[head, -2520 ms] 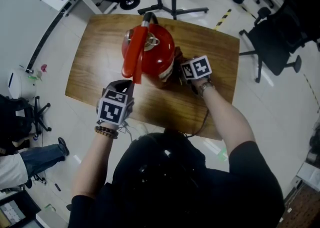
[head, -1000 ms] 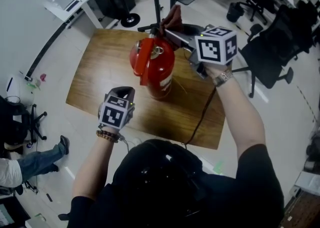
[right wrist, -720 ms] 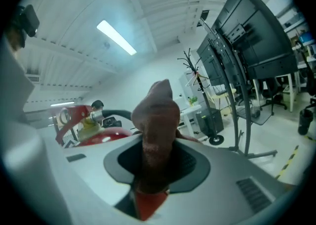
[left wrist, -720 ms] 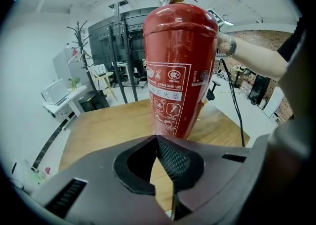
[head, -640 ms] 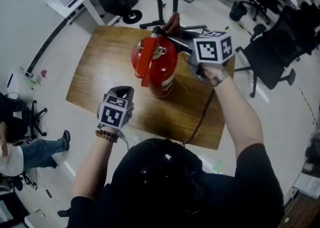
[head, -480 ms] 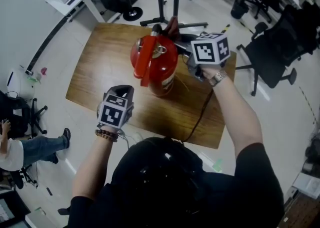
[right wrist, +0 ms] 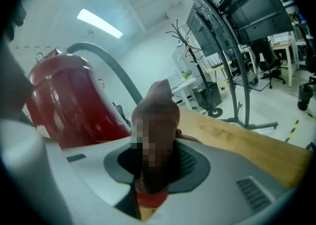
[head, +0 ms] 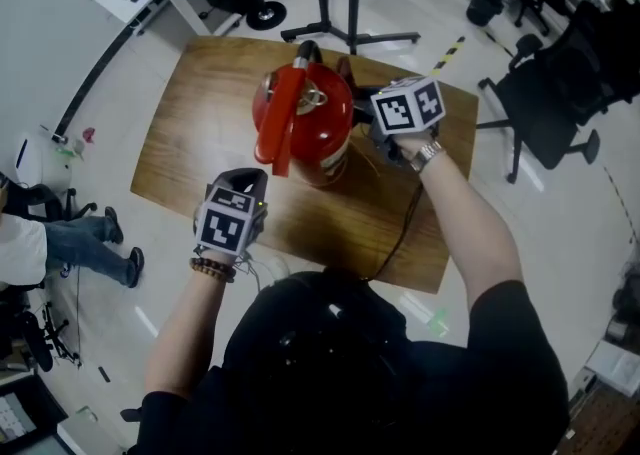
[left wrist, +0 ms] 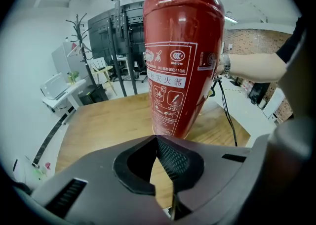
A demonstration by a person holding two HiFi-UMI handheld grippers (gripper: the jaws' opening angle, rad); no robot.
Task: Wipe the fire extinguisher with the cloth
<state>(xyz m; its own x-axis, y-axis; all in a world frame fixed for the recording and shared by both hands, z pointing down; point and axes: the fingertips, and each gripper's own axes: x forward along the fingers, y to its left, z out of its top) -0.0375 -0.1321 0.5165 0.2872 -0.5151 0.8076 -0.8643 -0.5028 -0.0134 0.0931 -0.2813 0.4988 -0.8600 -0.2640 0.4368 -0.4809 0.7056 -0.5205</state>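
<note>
Fire extinguisher [head: 305,133] is the only vessel here: a sealed red cylinder, contents not visible. It stands upright on the wooden tabletop [head: 200,113], label toward my left side.

Left claw [left wrist: 158,142] is closed on nothing, tips meeting. It sits low, just short of the extinguisher's base, not touching it.

Right claw [head: 385,128] is clamped on the brown cloth [right wrist: 155,135], which bunches up between its pads. It sits beside the extinguisher's upper body, on the side away from the left claw. I cannot tell whether cloth meets metal.

Against a second ago: the right claw and cloth were up by the extinguisher's valve head and are now lower, alongside its shoulder. The left claw has kept its place.
</note>
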